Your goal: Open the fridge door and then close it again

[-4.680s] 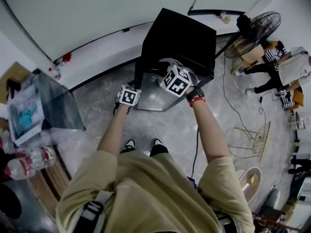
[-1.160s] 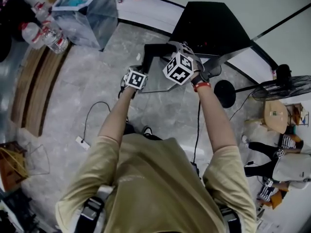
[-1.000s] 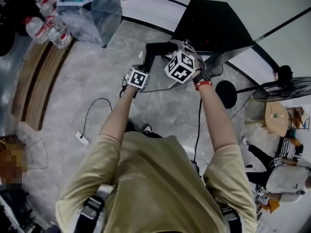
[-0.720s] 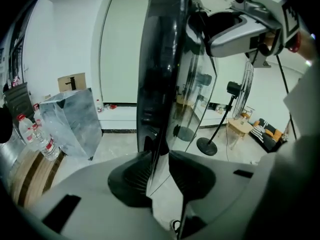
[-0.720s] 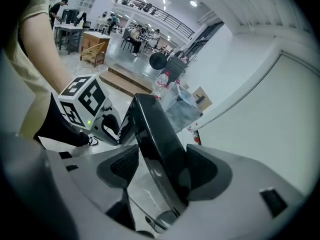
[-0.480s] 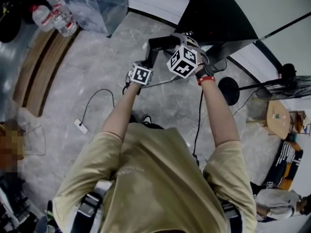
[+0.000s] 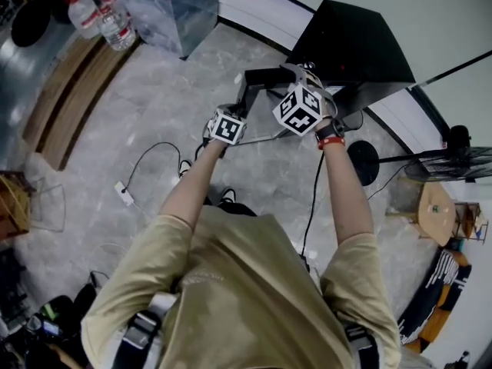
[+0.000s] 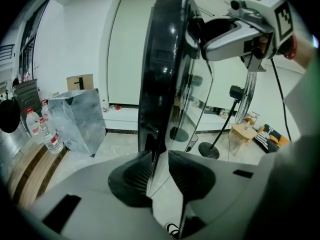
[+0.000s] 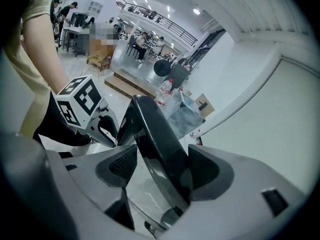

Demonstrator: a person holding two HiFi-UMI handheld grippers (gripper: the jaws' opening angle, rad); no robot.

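The black fridge stands by the white wall with its glass door swung open toward me. My left gripper is shut on the door's free edge, which runs between its pads. My right gripper straddles the thick dark top frame of the door. Its jaws stand wide, and pale glass shows between the left pad and the frame. The left gripper view shows the right gripper up at the door's top. The right gripper view shows the left gripper lower on the edge.
A grey box and water bottles sit at the upper left beside a wooden step. A cable with a power strip lies on the marble floor. A fan base and a small round table stand to the right.
The door, nearly shut at first, now stands open. Over the last second both grippers and the door edge shifted a little right and up in the head view.
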